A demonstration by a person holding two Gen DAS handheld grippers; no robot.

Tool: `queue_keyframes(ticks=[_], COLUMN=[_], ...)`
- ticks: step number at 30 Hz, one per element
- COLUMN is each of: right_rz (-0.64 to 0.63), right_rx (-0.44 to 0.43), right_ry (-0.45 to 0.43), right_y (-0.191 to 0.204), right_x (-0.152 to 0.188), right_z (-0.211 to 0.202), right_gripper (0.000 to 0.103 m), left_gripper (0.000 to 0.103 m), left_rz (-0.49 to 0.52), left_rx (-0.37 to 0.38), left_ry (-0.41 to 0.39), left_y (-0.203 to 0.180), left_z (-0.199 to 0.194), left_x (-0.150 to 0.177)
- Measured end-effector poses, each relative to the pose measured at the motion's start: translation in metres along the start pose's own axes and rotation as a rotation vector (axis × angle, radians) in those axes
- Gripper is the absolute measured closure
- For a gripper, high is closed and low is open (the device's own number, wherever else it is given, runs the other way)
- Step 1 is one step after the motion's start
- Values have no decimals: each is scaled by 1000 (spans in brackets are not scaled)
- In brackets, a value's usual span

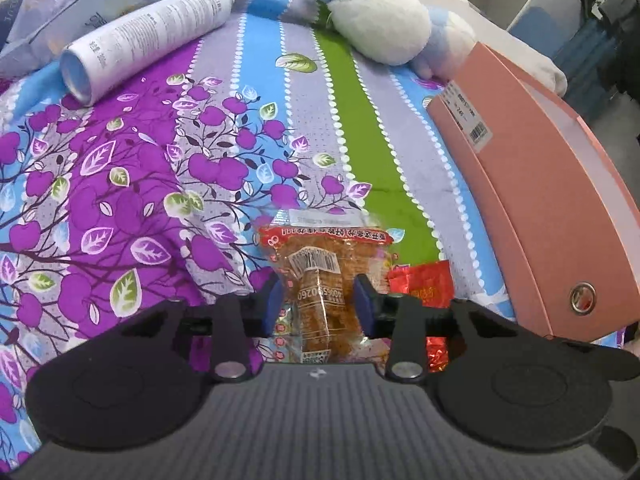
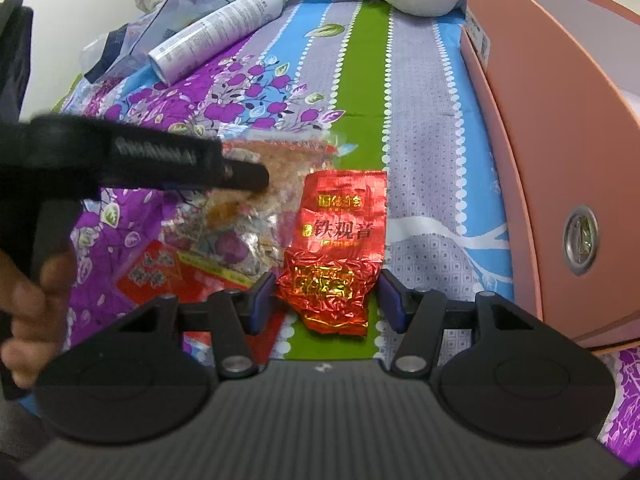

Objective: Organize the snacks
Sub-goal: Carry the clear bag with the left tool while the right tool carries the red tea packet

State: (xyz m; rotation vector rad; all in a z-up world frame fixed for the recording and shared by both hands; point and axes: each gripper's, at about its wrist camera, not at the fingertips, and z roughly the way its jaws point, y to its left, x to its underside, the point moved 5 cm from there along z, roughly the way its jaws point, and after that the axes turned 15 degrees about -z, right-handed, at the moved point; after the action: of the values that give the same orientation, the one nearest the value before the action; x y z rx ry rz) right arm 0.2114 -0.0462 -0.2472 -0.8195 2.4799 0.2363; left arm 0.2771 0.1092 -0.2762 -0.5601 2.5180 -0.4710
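In the left wrist view my left gripper (image 1: 319, 304) is shut on a clear packet of orange-brown snack (image 1: 320, 256) with a red top band; both blue pads pinch its sides. A red foil tea packet (image 1: 424, 284) lies just right of it. In the right wrist view that red foil packet (image 2: 344, 220) lies flat on the bedsheet (image 2: 424, 152), its lower end between the fingers of my right gripper (image 2: 326, 302). That gripper stands open, with thin gaps at both pads. The left gripper's blurred black body (image 2: 120, 160) crosses the view from the left, over the snack pile.
A pink box (image 2: 560, 184) with a round metal-ringed hole stands close on the right. More packets (image 2: 224, 244) and a red wrapper (image 2: 152, 276) lie left of the foil packet. A white spray can (image 1: 148, 36), a plush toy (image 1: 380, 20) and a pale box (image 1: 80, 4) lie farther back. A hand (image 2: 36, 300) is at the left edge.
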Motion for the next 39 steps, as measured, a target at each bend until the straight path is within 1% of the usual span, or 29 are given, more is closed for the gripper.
queue_keyframes(ticks=[1, 2, 4, 7, 10, 15, 19, 25, 29, 39], right_rz=[-1, -3, -17, -28, -22, -5, 19, 29, 25, 33], right_rx=[4, 9, 22, 38, 49, 72, 85, 108, 129, 182], right_ry=[-2, -3, -10, -29, -62, -117, -165, -226, -272, -344], right_y=[1, 1, 2, 2, 2, 1, -1, -4, -4, -9], right_x=[-1, -1, -2, -1, -1, 0, 1, -2, -5, -2], right_z=[-2, -4, -9, -21, -39, -77, -110, -153, -180, -226], right_gripper=[46, 46, 46, 46, 46, 46, 46, 46, 46, 46], left_gripper=[72, 73, 81, 84, 85, 86, 87, 89, 89, 89], left_rz=[-6, -8, -9, -27, -15, -33, -9, 19, 25, 65], left_rx=[-3, -5, -7, -11, -26, -27, -33, -8, 23, 76], left_ry=[-1, -3, -13, -31, -65, -118, -159, -210, -238, -293], left_y=[0, 0, -2, -6, -12, -22, -39, -64, -77, -108], left_z=[-2, -5, -15, -32, -54, -97, -129, -170, -193, -237], left_x=[0, 0, 2, 5, 10, 19, 25, 31, 33, 38])
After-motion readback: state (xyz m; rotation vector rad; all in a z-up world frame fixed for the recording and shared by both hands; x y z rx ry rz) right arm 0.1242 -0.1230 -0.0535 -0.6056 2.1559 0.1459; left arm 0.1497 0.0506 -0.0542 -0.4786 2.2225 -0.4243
